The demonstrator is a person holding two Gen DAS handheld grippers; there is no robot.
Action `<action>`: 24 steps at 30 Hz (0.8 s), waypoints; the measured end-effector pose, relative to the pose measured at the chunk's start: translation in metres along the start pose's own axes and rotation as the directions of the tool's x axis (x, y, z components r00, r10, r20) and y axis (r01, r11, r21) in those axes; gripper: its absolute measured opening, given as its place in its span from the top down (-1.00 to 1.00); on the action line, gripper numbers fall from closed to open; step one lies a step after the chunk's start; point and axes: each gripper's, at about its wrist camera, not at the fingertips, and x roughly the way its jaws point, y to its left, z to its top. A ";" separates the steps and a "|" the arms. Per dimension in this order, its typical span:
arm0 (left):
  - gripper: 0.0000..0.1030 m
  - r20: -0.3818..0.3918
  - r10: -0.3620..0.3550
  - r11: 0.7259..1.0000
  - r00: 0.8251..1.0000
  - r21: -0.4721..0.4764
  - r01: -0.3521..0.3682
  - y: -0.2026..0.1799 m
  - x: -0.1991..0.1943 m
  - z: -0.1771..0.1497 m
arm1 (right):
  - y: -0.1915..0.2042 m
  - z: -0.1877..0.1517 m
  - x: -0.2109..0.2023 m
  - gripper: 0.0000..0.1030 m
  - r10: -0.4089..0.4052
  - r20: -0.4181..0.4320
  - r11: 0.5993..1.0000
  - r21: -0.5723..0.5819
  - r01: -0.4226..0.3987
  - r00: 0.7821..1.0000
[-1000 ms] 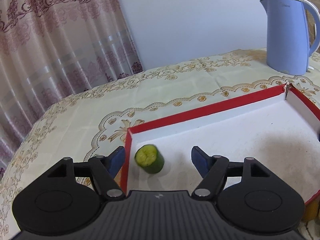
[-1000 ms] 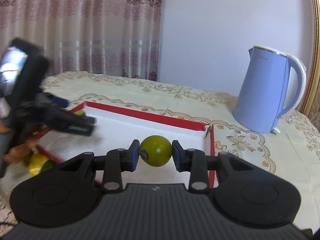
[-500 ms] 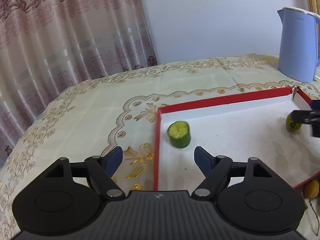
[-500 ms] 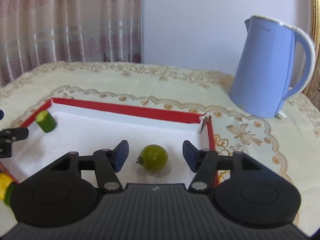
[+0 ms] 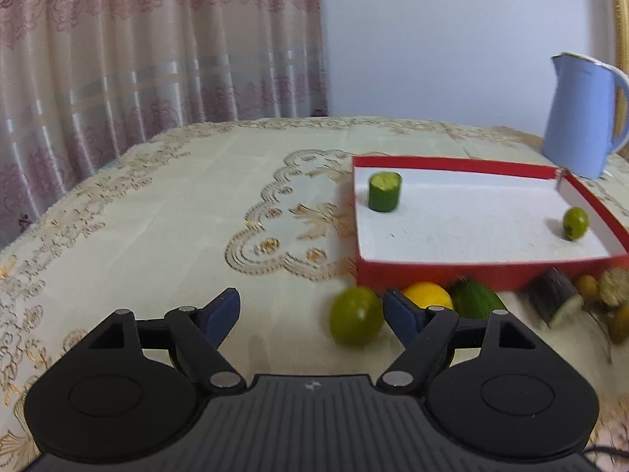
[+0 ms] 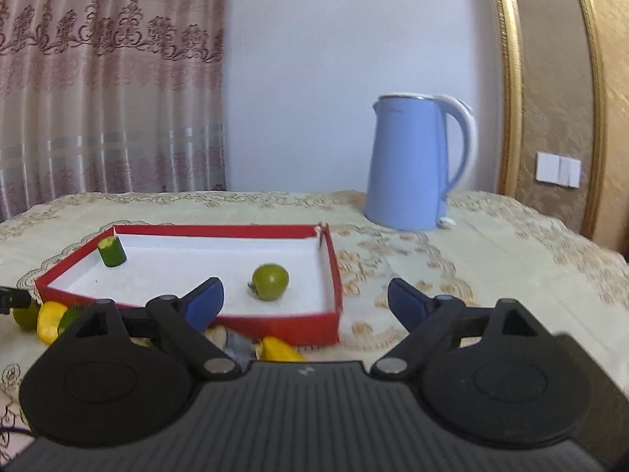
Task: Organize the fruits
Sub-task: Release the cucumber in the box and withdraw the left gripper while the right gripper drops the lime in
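A red box with a white floor [image 5: 464, 273] [image 6: 275, 320] lies on the table. In it stand a cut cucumber piece [image 5: 384, 191] [image 6: 112, 251] near the far left corner and a small green fruit [image 5: 575, 223] [image 6: 270, 281] near the right wall. My left gripper [image 5: 312, 314] is open, low over the table, with a round green fruit [image 5: 356, 321] between its fingers, close to the right one. A yellow fruit [image 5: 427, 295] and a green one [image 5: 473, 303] lie just beyond. My right gripper [image 6: 306, 302] is open and empty, in front of the box.
A blue kettle [image 5: 582, 116] [image 6: 416, 163] stands behind the box. More pieces, a dark wedge [image 5: 552, 301] and brownish ones [image 5: 613, 281], lie along the box's near wall. A curtain [image 5: 137, 59] hangs behind the table's left edge.
Both grippers have drawn back from the box. The right gripper's green fruit, let go earlier, stays in the box. The left gripper has dropped towards the loose fruits in front of the box.
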 end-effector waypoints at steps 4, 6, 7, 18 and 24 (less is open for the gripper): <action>-0.55 0.014 -0.022 0.999 1.000 0.046 0.022 0.005 -0.005 -0.008 | 0.003 -0.007 0.000 -0.94 -0.021 0.012 0.999 -0.023 0.022 1.000; -0.55 0.010 -0.044 0.997 0.999 0.069 0.043 0.008 -0.002 -0.010 | 0.005 -0.008 -0.003 -1.00 -0.024 0.020 0.999 -0.034 0.025 1.000; -0.55 0.001 -0.051 0.996 0.999 0.071 0.051 0.009 0.000 -0.011 | 0.006 -0.008 -0.004 -1.00 -0.025 0.023 0.999 -0.041 0.026 0.999; -0.55 -0.015 -0.086 0.984 0.996 0.156 0.087 -0.005 0.013 -0.010 | 0.009 -0.009 -0.004 -1.00 -0.024 0.010 0.998 -0.055 0.024 1.000; -0.53 -0.027 -0.068 0.984 0.997 0.163 0.071 -0.003 0.020 -0.007 | 0.008 -0.008 -0.001 -1.00 -0.015 0.003 0.998 -0.056 0.015 1.000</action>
